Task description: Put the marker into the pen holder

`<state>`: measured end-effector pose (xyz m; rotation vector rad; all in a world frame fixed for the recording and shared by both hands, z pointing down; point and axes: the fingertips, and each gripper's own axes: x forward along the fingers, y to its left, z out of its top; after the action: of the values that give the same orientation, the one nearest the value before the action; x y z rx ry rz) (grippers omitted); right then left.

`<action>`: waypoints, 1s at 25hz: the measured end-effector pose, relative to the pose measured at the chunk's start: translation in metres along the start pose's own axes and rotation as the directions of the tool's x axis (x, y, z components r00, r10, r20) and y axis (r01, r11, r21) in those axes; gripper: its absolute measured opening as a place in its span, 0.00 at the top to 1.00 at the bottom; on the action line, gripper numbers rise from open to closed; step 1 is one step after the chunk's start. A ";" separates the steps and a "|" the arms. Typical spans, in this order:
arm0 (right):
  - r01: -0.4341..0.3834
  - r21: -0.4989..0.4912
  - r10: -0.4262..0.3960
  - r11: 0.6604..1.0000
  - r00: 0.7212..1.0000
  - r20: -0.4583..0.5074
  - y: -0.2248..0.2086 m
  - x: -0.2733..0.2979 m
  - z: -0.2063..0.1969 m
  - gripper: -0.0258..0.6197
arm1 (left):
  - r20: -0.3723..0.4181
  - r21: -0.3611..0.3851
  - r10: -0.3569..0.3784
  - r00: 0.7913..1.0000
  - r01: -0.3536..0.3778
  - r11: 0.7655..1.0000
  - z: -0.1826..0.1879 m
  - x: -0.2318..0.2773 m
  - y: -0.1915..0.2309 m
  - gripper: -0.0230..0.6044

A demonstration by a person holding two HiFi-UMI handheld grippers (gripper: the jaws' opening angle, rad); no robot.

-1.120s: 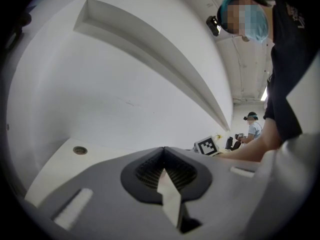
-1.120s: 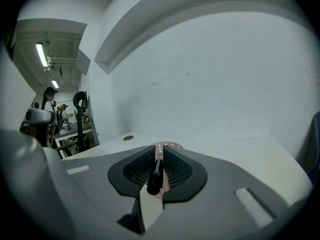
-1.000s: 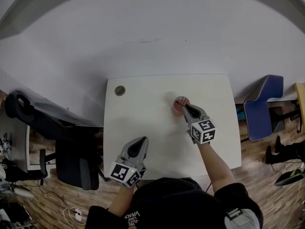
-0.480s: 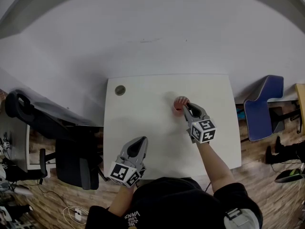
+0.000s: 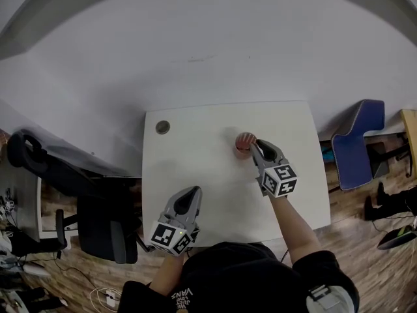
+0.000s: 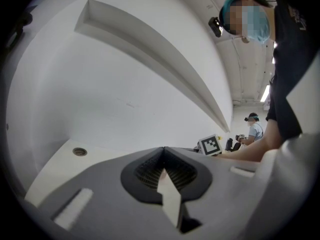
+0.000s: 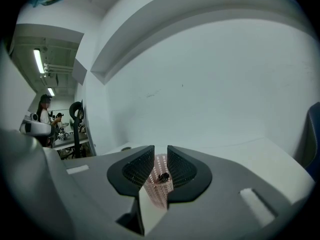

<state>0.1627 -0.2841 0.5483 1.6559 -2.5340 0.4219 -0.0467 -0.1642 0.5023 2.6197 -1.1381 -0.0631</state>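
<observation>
Step in hand looks like the release/drop, at the very end of the job. The marker [image 7: 163, 177] shows as a dark stub at the mouth of the pen holder [image 7: 159, 190], so prob. already in.

The right gripper [image 7: 160, 154] has its jaws a narrow gap apart with nothing clamped. The pink mesh holder and marker end show through the gap, just past the tips and lined up w/ them. In the head view the right gripper [image 5: 255, 146] sits right at the holder's [image 5: 245, 141] near-right side. Can't tell if it's touching, and the marker is too small to pick out there.

The holder stands on the tabletop [image 5: 195, 150] toward the far edge, right of middle, well apart from the round hole [image 5: 163, 128] at the far left corner.

The left gripper [image 5: 193, 193] hangs by the near edge, left of centre, well away from the holder. Its jaws [image 6: 164, 151] are closed tip to tip and empty.

Next move, I'd say: pull the right gripper straight back and up w/o nudging the light holder, which could tip.
</observation>
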 end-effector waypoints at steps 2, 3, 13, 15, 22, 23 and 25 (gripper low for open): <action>0.003 0.003 -0.003 1.000 1.000 0.014 0.002 -0.004 0.003 0.87 | 0.002 0.001 -0.009 1.000 0.009 1.000 0.002 0.001 -0.001 0.89; 0.006 0.006 -0.006 1.000 1.000 0.021 0.002 -0.007 0.005 0.87 | 0.003 0.002 -0.014 1.000 0.014 1.000 0.002 0.001 -0.001 0.89; 0.041 0.035 -0.044 0.999 0.995 0.086 0.016 -0.044 0.020 0.87 | 0.010 0.014 -0.084 0.996 0.084 0.996 0.010 0.009 -0.009 0.89; 0.048 0.038 -0.052 0.998 0.994 0.099 0.021 -0.052 0.024 0.87 | 0.009 0.015 -0.102 0.995 0.102 0.995 0.012 0.011 -0.011 0.89; 0.074 0.056 -0.082 0.996 0.985 0.154 0.037 -0.080 0.037 0.87 | 0.001 0.041 -0.170 0.985 0.170 0.985 0.018 0.013 -0.017 0.89; 0.079 0.059 -0.088 0.995 0.983 0.162 0.040 -0.084 0.039 0.87 | 0.000 0.045 -0.179 0.984 0.179 0.983 0.019 0.013 -0.018 0.89; 0.090 0.067 -0.101 0.994 0.979 0.178 0.045 -0.093 0.041 0.90 | -0.003 0.054 -0.194 0.981 0.194 0.980 0.023 0.012 -0.020 0.89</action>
<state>0.1634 -0.1965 0.4804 1.9104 -2.5747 0.3549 -0.0276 -0.1652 0.4753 2.7718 -0.8934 -0.0764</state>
